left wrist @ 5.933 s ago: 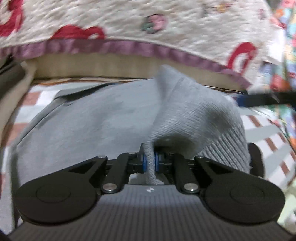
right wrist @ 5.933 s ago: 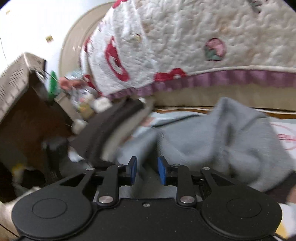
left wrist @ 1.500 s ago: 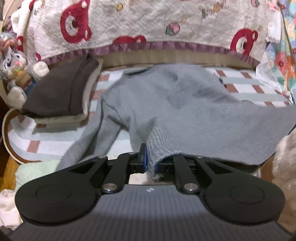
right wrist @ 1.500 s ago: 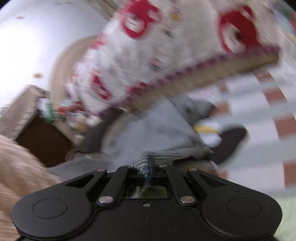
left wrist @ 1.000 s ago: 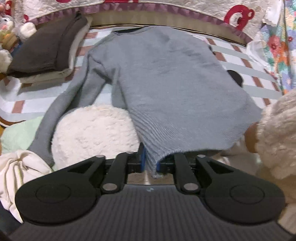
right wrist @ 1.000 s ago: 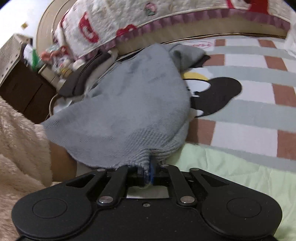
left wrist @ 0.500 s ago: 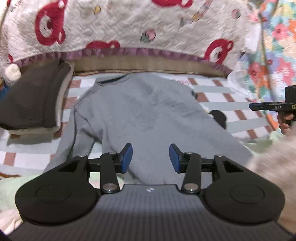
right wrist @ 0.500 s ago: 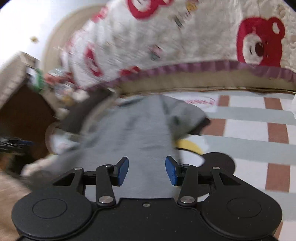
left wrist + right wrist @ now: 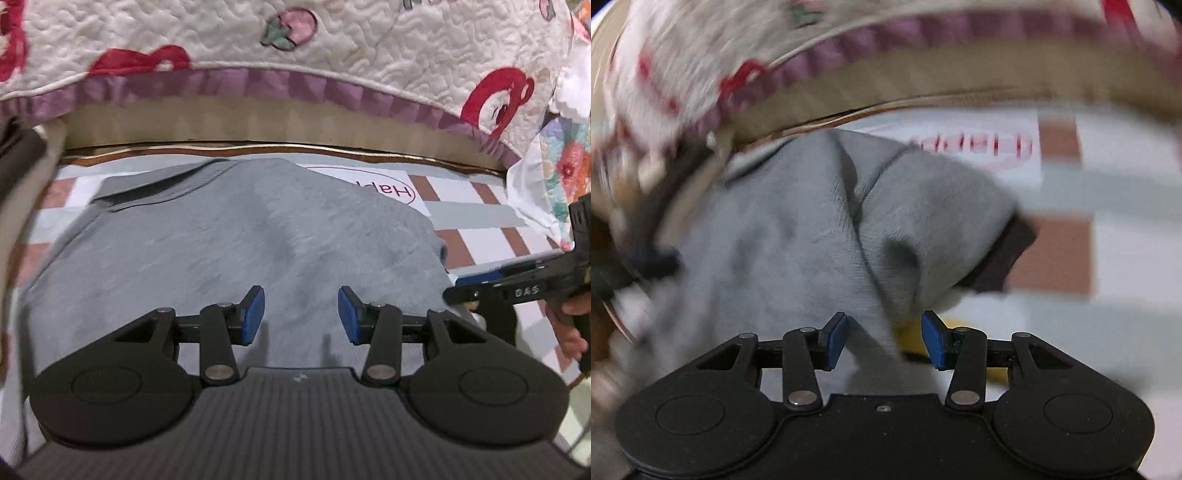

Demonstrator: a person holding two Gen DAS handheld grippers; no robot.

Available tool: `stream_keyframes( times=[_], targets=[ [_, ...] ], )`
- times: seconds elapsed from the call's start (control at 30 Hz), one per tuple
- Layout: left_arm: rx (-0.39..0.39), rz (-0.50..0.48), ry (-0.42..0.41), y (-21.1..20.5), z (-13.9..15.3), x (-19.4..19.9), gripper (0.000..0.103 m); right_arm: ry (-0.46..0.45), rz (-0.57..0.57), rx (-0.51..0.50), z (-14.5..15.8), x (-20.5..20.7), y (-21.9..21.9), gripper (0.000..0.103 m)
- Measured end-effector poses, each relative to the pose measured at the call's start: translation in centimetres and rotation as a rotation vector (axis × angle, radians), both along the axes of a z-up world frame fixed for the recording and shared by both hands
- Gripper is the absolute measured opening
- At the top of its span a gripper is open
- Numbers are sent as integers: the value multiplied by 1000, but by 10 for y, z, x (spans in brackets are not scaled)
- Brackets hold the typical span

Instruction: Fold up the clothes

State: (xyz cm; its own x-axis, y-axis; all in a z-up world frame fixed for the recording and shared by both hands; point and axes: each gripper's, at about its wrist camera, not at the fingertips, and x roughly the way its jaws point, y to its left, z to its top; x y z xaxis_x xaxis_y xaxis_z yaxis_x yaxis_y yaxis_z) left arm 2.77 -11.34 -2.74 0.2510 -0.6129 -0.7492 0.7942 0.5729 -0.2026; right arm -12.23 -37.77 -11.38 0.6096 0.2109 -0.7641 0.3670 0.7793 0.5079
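Both my grippers stand with jaws parted and nothing between them: the left gripper [image 9: 301, 314] hovers over the middle of the grey sweater [image 9: 229, 251], the right gripper [image 9: 884, 339] over its rumpled right shoulder. The sweater lies spread on the striped sheet [image 9: 476, 214], collar toward the quilted headboard cover [image 9: 332, 55]. I judge the bunched shoulder risky: a pinch there could catch several layers and skew the fold.

Grey knit sweater [image 9: 229, 236] lies spread on the striped bedsheet; its right shoulder bunched, collar farthest.
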Motion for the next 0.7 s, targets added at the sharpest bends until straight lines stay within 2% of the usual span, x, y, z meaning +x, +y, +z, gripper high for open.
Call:
stream_keyframes(
  times=[0.07, 0.17, 0.2, 0.23, 0.27, 0.3, 0.37, 0.43, 0.53, 0.63, 0.7],
  targets=[
    [-8, -13, 17, -8, -10, 4, 43, -26, -79, 134, -10, -4, -8, 52],
    [-17, -39, 52, -17, -21, 12, 43, -32, -138, 157, -19, -3, -9, 62],
    [-17, -48, 62, -21, -24, 15, 43, -32, -150, 167, -23, -2, -8, 63],
    [-15, -53, 71, -25, -26, 19, 43, -39, -155, 220, -28, 0, -5, 65],
    [-14, -58, 80, -30, -29, 23, 43, -57, -151, 262, -31, 0, -1, 64],
    [-16, -60, 97, -34, -31, 26, 43, -87, -134, 274, -31, 1, 4, 49],
    [-40, -71, 150, -40, -32, 32, 43, -199, -66, 192, -19, 0, 22, 29],
    [-69, -83, 201, -42, -33, 36, 40, -306, -22, 124, -8, -4, 36, 19],
    [-111, -106, 268, -36, -35, 35, 40, -329, 26, -51, 2, -2, 66, 15],
    [-145, -117, 347, -32, -41, 36, 40, -329, 150, -178, 12, 3, 100, 12],
    [-157, -105, 359, -30, -44, 35, 39, -314, 234, -269, 16, 8, 119, 12]
  ],
)
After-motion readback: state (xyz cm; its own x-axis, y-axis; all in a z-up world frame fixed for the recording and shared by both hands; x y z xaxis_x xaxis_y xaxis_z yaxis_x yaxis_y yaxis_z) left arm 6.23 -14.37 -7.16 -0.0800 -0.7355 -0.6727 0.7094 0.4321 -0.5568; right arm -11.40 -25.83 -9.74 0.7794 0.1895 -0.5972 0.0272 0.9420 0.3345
